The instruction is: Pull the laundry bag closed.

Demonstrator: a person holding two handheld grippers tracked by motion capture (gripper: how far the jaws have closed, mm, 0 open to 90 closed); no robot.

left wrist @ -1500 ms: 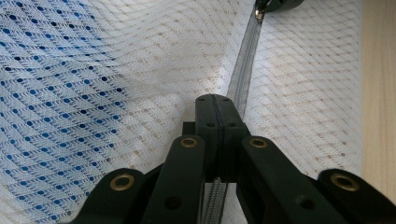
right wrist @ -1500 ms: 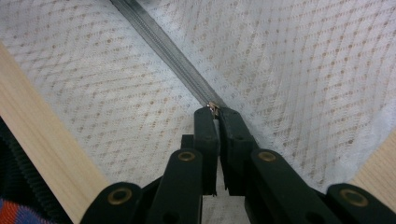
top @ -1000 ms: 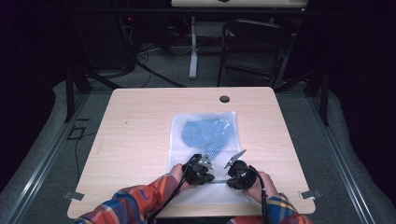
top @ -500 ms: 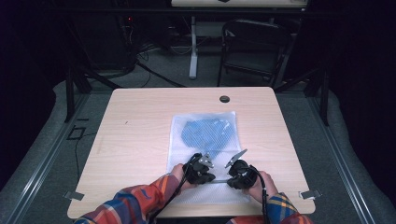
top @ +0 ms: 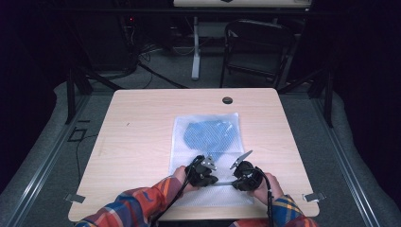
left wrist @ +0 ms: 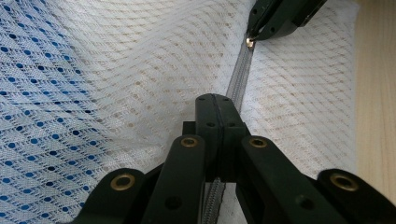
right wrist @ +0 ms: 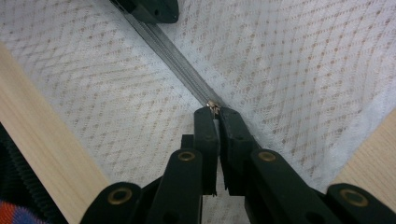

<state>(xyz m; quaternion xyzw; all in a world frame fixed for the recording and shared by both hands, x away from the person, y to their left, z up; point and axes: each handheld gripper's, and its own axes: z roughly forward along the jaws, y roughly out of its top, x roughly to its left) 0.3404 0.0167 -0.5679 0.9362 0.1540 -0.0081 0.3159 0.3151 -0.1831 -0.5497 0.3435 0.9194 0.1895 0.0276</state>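
My left tongs (left wrist: 217,105) are clamped tight on the zipper (left wrist: 238,84) of the white mesh bag (top: 208,142); my right tongs (right wrist: 215,112) pinch its small metal pull (right wrist: 214,106). The bag lies flat mid-desk, blue cloth (top: 208,135) inside it. From the bag, the pale wood desk (top: 137,137) spreads bare, a round grommet hole (top: 227,100) beyond. A dark chair (top: 255,47) and cables (top: 151,71) sit on the grey floor behind.
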